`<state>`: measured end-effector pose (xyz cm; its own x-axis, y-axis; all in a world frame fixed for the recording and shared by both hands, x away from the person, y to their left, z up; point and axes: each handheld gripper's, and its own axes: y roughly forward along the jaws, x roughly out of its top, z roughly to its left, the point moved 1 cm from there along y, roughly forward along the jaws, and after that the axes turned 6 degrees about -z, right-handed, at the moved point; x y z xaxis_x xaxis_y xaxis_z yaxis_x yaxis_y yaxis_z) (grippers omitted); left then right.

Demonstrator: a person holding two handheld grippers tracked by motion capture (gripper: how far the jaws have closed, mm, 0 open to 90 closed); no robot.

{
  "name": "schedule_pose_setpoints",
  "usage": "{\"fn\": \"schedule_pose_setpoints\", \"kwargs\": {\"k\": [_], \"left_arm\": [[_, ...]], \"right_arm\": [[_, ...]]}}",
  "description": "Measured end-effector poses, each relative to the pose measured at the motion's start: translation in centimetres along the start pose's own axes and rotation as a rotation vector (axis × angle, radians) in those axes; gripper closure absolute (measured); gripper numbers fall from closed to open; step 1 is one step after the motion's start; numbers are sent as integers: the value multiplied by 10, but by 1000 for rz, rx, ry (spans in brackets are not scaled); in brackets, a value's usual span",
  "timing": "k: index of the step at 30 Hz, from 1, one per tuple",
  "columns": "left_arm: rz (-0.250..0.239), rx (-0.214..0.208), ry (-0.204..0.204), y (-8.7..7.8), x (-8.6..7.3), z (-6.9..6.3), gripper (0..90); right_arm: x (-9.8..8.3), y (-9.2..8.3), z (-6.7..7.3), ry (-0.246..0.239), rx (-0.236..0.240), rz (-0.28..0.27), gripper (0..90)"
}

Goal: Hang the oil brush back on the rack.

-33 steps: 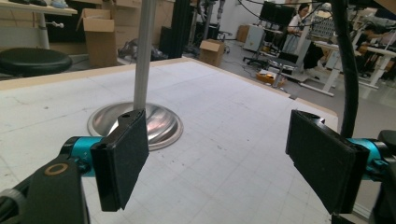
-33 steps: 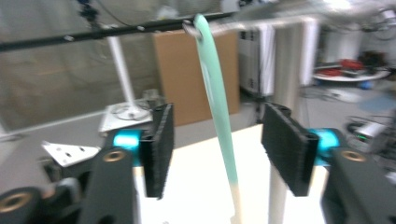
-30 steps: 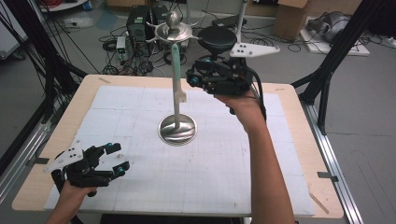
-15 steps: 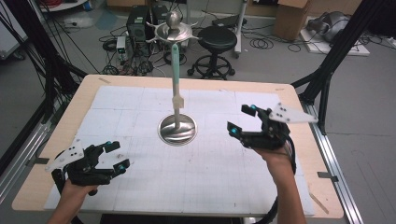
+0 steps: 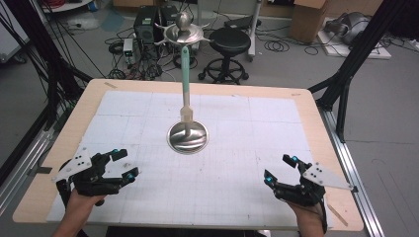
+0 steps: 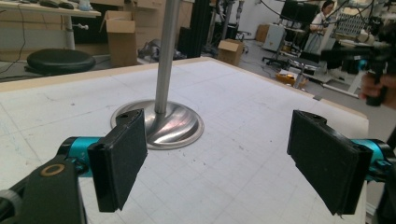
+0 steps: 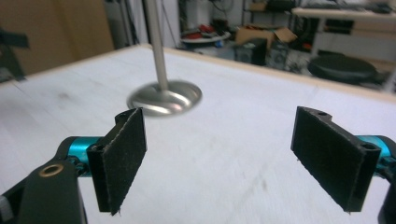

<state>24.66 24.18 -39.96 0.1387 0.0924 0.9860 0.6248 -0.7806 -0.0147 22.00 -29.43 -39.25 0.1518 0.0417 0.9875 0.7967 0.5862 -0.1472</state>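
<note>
**On the table: a steel stand in the middle, a gripper at each near corner**

At the near left corner of the table [image 5: 316, 106], the left gripper [image 5: 123, 165] rests low over the white gridded sheet [image 5: 237, 168], held from below by the person's left hand [image 5: 81, 200]. Its jaws stand wide apart with nothing between them; in the left gripper view they frame bare sheet, with the stand's base ahead and slightly left.

Near the middle of the table stands the metal stand [image 5: 188, 137]: a round polished base flat on the sheet, a slim upright pole with a pale green sleeve, and a dish-shaped top with a knob high above the far edge. It is well apart from both grippers, and the sheet lies open all around it.

At the near right corner, the right gripper [image 5: 280, 169] sits low over the sheet in the right hand [image 5: 309, 215]. Its jaws have just been opening and now gape wide, with nothing between them. The right gripper view shows the stand's base ahead and to the left, blurred.

Bare wooden margins border the sheet on every side. Beyond the far edge stand a black stool [image 5: 230, 39], computer cases and tangled cables on the floor.
</note>
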Motion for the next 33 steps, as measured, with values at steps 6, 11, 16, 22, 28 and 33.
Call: {"fn": "schedule_pose_setpoints", "kwargs": {"k": [6,11,16,22,28,33], "left_arm": [[-5,14,7,-1,0,0,204],[12,19,7,-1,-4,0,204],[16,18,10,-2,-7,-2,204],[17,18,13,-2,-8,-2,204],[20,21,13,-1,-8,-2,204],[21,29,6,0,-9,-1,203]], "right_arm": [[-10,-10,-1,40,-30,4,165],[-11,-12,-1,42,-28,0,166],[-11,-13,-2,53,-27,-13,166],[-13,-13,-3,66,-31,-3,166],[-13,-13,-5,70,-33,-5,166],[-13,-13,-6,71,-32,-3,166]]}}
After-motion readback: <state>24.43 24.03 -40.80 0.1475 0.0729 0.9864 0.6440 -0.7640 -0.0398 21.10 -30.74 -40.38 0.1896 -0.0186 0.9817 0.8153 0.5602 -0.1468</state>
